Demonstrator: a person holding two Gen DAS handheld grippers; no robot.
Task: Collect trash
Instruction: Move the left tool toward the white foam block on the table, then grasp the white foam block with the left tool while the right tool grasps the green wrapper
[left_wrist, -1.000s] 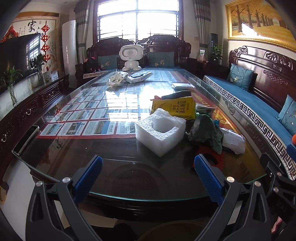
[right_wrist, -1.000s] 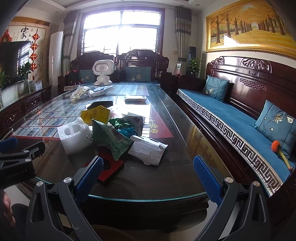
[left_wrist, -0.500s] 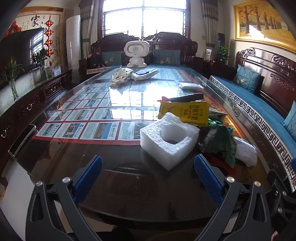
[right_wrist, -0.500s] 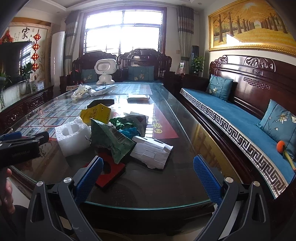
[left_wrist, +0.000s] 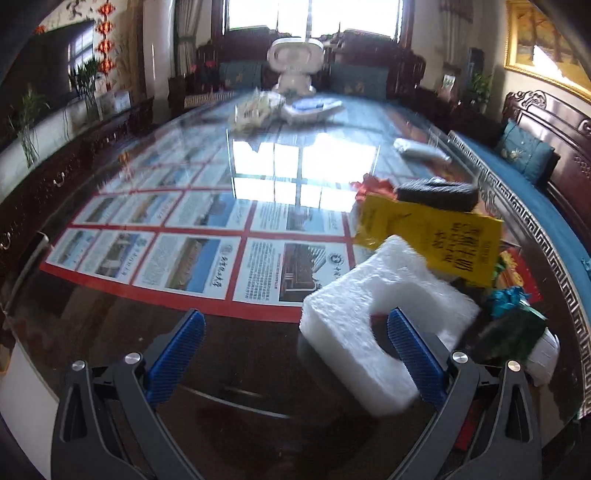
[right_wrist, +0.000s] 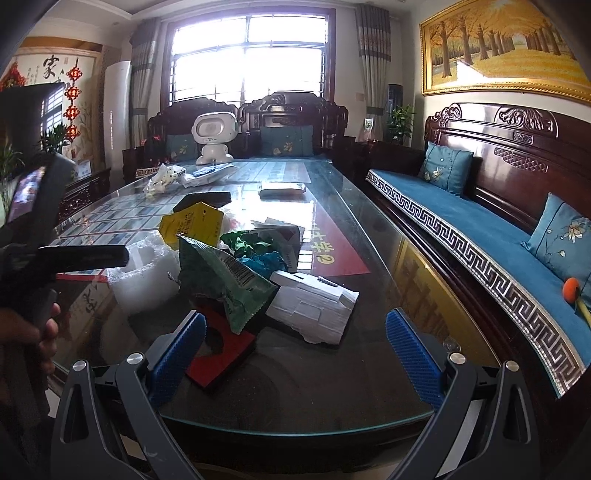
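A pile of trash lies on the glass table (right_wrist: 369, 258). A white foam block (left_wrist: 354, 325) with a hollow middle sits nearest; it also shows in the right wrist view (right_wrist: 144, 277). Behind it lie a yellow packet (left_wrist: 443, 240), a green wrapper (right_wrist: 225, 280), a torn white carton (right_wrist: 314, 306) and a red and black card (right_wrist: 221, 350). My left gripper (left_wrist: 295, 354) is open, low over the table, its right fingertip (left_wrist: 410, 343) over the foam block's hollow. My right gripper (right_wrist: 293, 354) is open and empty, just short of the pile.
A white robot toy (right_wrist: 214, 136) and crumpled bags (right_wrist: 162, 179) stand at the table's far end. A black object (left_wrist: 436, 194) lies behind the yellow packet. A carved bench with blue cushions (right_wrist: 480, 221) runs along the right.
My left gripper has moved forward and down to the foam block, whose hollow is now at its right finger. My right gripper has crept a little closer to the pile.
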